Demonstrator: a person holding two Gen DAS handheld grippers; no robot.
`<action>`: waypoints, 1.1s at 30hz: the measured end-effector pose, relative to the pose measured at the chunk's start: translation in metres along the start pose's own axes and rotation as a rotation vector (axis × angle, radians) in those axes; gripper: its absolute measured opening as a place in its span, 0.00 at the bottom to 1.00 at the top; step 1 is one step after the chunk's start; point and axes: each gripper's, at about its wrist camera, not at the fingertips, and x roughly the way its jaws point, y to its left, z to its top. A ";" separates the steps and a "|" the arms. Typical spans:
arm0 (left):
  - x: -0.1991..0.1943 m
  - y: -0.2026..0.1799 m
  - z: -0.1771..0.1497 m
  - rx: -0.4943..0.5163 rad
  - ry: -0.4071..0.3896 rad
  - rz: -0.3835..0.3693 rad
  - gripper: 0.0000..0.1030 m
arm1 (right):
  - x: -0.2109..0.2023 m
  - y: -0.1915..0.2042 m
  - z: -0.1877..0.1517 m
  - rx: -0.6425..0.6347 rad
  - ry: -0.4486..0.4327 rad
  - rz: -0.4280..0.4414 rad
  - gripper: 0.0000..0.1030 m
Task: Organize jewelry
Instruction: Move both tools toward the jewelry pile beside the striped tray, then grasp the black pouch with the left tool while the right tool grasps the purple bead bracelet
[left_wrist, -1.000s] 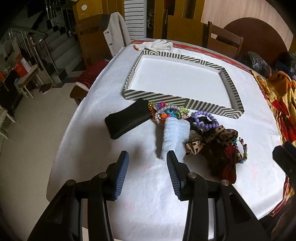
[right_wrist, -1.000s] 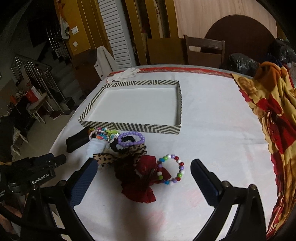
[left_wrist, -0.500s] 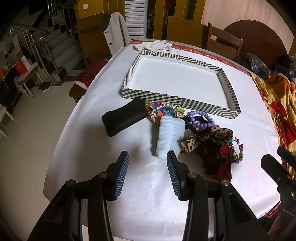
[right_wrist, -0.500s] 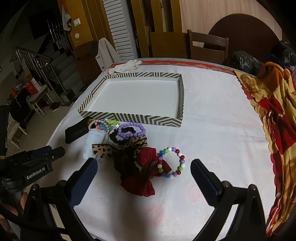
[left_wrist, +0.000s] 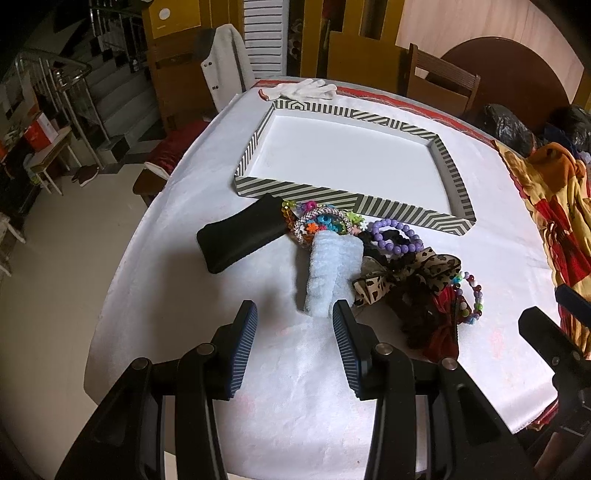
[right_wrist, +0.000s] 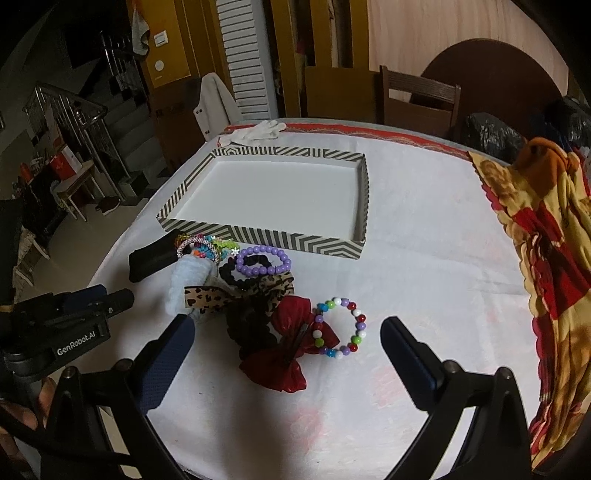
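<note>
A striped tray (left_wrist: 332, 195) (right_wrist: 291, 240) with a white floor lies on the white-clothed table. In front of it sits a heap: a black pouch (left_wrist: 240, 233), a light blue fuzzy roll (left_wrist: 328, 273) (right_wrist: 188, 280), a purple bead bracelet (left_wrist: 395, 236) (right_wrist: 263, 260), a leopard bow (left_wrist: 406, 275) (right_wrist: 236, 293), a red bow clip (right_wrist: 288, 350) and a multicolour bead bracelet (right_wrist: 340, 326). My left gripper (left_wrist: 293, 332) hovers open just before the blue roll, holding nothing. My right gripper (right_wrist: 284, 343) is wide open above the red bow and bead bracelet, empty.
A white glove (left_wrist: 306, 88) lies beyond the tray. A yellow and red patterned cloth (right_wrist: 546, 236) drapes the table's right side. Wooden chairs (right_wrist: 417, 99) stand behind, and stairs (left_wrist: 92, 96) lie far left. The table edge curves near on the left.
The scene has shifted slightly in both views, the heap now sitting a little further from each gripper. Both grippers stay open and nothing on the table has moved.
</note>
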 end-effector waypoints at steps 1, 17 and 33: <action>0.000 0.000 0.000 -0.002 0.003 -0.005 0.46 | -0.002 0.001 0.001 -0.007 -0.005 -0.006 0.99; 0.003 0.004 0.011 -0.034 -0.006 -0.037 0.46 | -0.016 0.000 0.011 -0.039 -0.016 -0.017 0.99; 0.010 0.000 0.014 -0.023 0.006 -0.014 0.46 | -0.001 -0.002 0.014 -0.031 0.015 0.037 0.99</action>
